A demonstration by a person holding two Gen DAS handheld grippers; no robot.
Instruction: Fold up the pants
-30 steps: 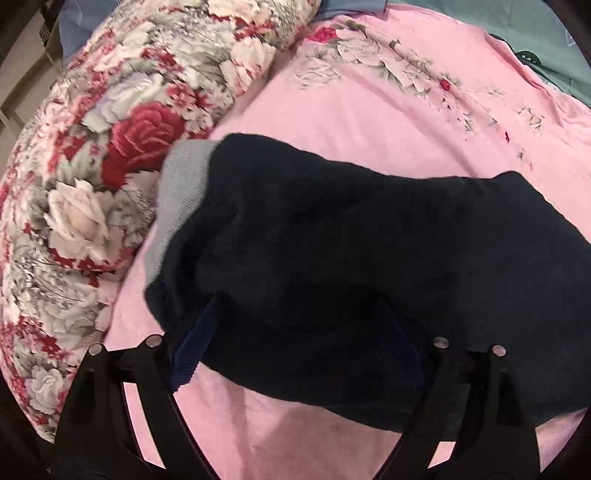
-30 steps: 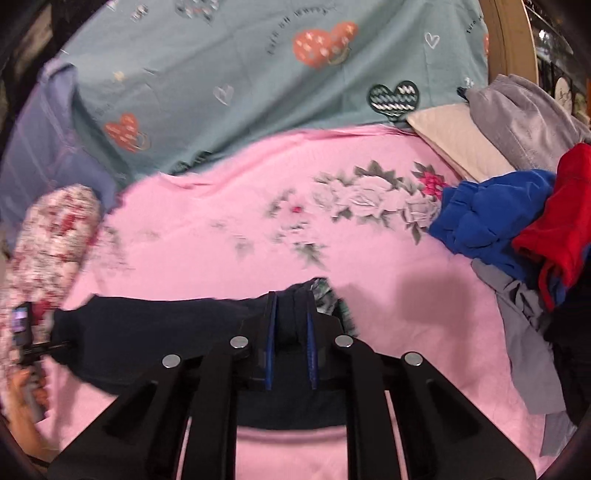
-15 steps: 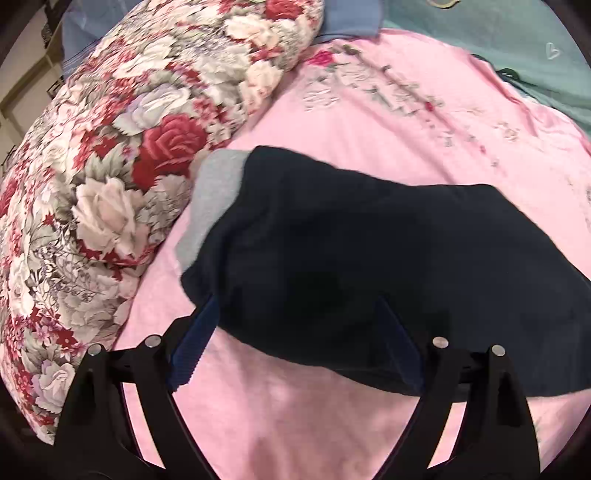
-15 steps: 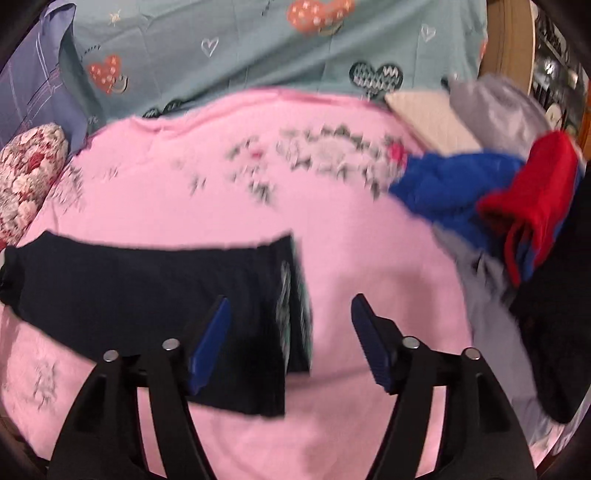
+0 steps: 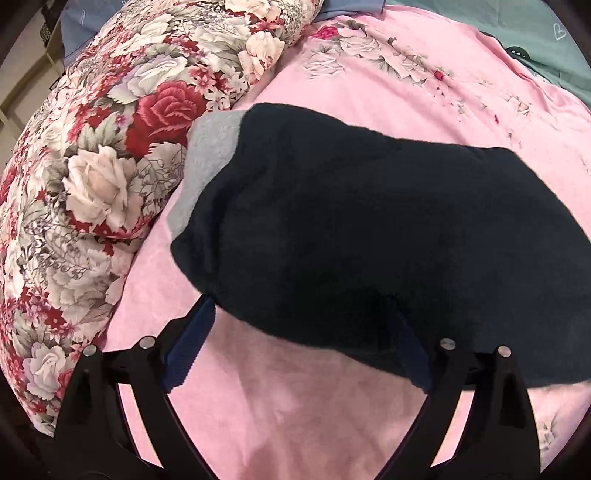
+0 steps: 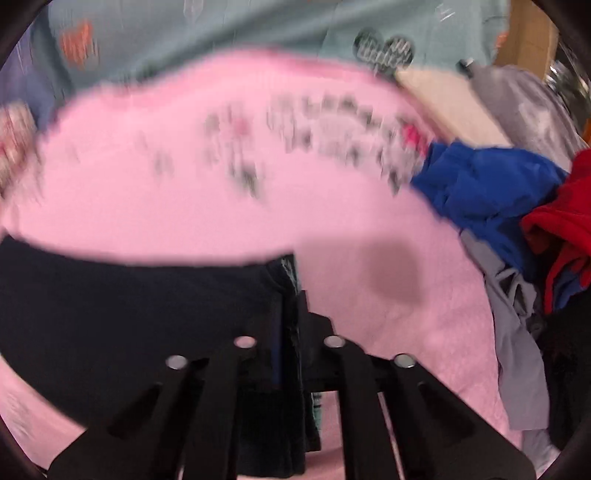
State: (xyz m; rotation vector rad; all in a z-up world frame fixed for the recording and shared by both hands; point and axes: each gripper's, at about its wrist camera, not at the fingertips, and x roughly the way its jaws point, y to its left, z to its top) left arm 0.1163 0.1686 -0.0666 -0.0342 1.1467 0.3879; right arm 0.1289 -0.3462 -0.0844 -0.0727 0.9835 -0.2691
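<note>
Dark navy pants [image 5: 369, 240] lie flat on the pink sheet [image 5: 295, 406], with a grey inner band [image 5: 210, 162] showing at their left end. My left gripper [image 5: 303, 317] hovers at the near edge of the pants. Its jaws are spread wide and still opening, and the cloth lies over the fingertips without being pinched. The right wrist view is blurred. There the pants [image 6: 129, 314] stretch off to the left. My right gripper [image 6: 290, 314] is closing on their right-hand edge, with the cloth between its narrow pads.
A floral pillow [image 5: 92, 166] lies along the left of the pants. At the right edge of the bed is a pile of clothes: blue [image 6: 487, 184], red [image 6: 565, 218] and grey [image 6: 517, 332]. A teal blanket [image 6: 221, 29] covers the far side.
The right gripper let go of the pants, opened wide, dropped lower and closed again on their right edge. In the left view the pants have settled flat and sit a little farther right.
</note>
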